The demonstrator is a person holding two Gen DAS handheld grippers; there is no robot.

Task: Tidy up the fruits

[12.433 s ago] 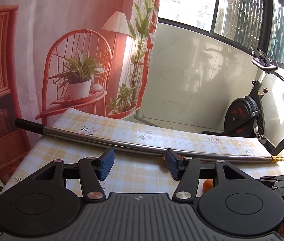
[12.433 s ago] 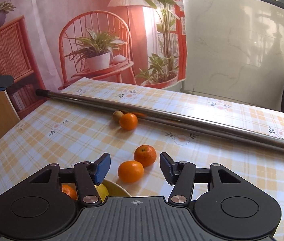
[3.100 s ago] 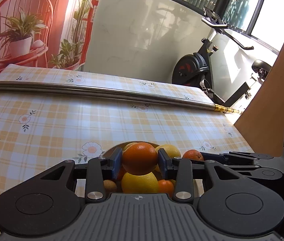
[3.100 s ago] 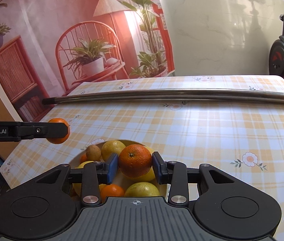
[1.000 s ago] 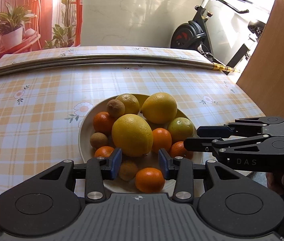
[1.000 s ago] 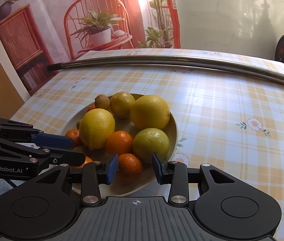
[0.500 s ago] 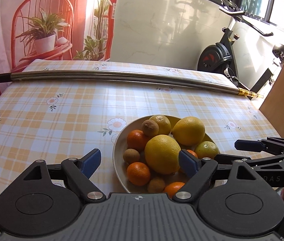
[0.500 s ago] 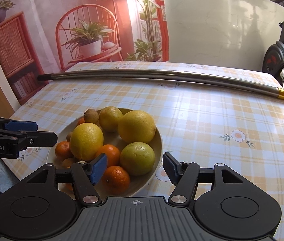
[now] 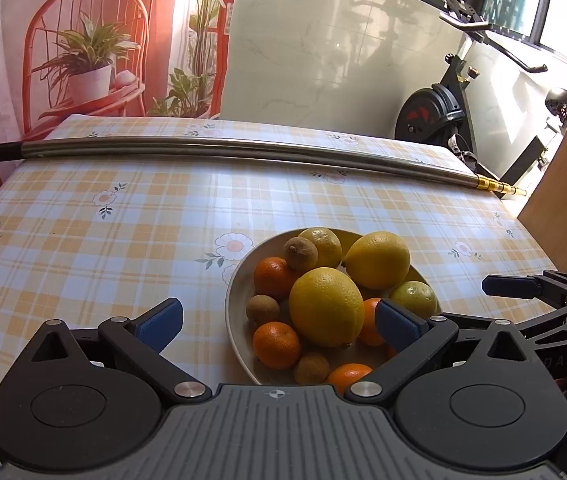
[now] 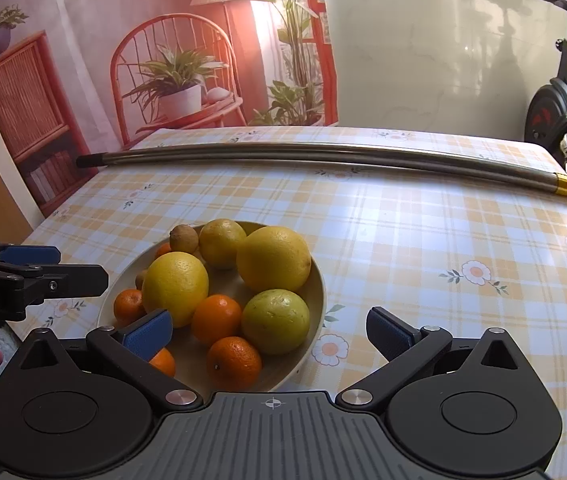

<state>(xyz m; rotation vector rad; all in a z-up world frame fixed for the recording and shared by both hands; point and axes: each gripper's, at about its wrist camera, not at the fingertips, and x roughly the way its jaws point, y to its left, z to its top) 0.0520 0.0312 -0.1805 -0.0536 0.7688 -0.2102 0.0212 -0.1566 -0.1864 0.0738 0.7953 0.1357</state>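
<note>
the worktop (image 9: 83, 248) wears a yellow checked cloth with flowers, and a long metal pole (image 9: 243, 152) lies across its far side. near the front edge sits a pale bowl (image 10: 317, 280) heaped with fruit, all of it inside the rim. the biggest pieces are two lemons (image 10: 273, 258), one at the back right and one (image 10: 175, 282) at the front left, with a greenish citrus (image 10: 275, 316) beside them and a smaller yellow one (image 10: 221, 242) behind. small oranges (image 10: 215, 318) and brown kiwis (image 9: 262, 309) fill the gaps. the left tool (image 9: 279, 322) hangs over the bowl's near side, jaws opening wide, gripping nothing. the right tool (image 10: 269, 332) likewise hangs above the bowl's near rim, its jaws spreading and empty.
</note>
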